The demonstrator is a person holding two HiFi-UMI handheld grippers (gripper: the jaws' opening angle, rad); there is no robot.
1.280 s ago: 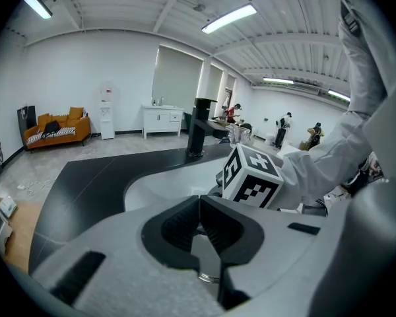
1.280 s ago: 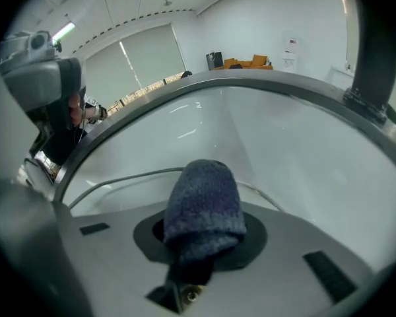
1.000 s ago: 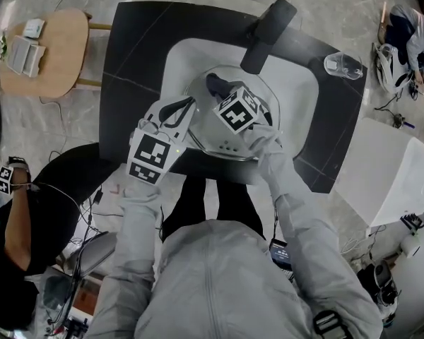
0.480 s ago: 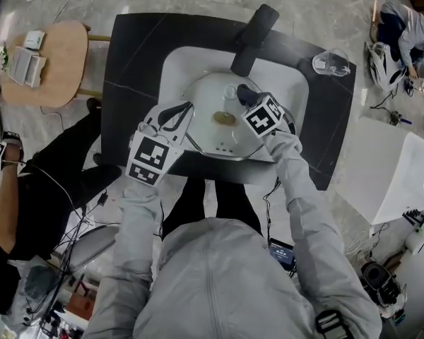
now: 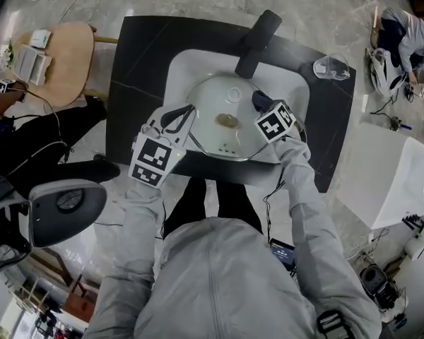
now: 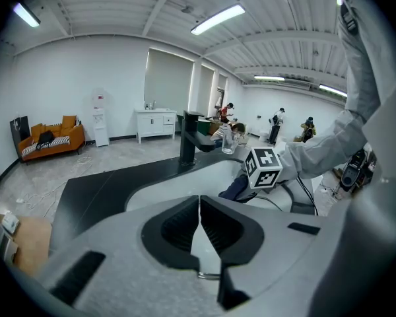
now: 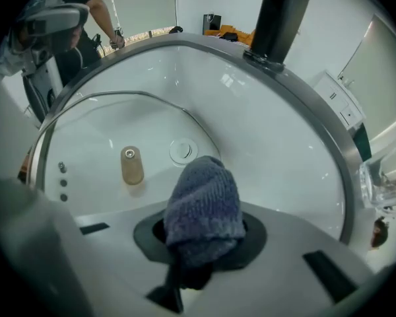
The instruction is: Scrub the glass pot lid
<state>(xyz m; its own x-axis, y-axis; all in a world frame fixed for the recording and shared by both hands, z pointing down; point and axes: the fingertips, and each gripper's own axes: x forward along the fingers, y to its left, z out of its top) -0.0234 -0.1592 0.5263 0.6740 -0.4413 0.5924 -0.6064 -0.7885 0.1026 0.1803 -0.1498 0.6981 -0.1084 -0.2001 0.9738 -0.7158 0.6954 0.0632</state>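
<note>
At the left of the white sink basin (image 5: 175, 68), set in the black worktop (image 5: 134, 48), we see the left gripper (image 6: 199, 210) with its jaws pinched on the metal rim of the round glass pot lid (image 5: 213, 143), which lies in the basin with a brownish knob (image 5: 228, 120) at its middle. Rightward, the right gripper (image 5: 266, 107) clamps its jaws on a blue-grey knitted cloth (image 7: 203, 207) at the lid's right edge; whether the cloth touches the glass we cannot tell.
</note>
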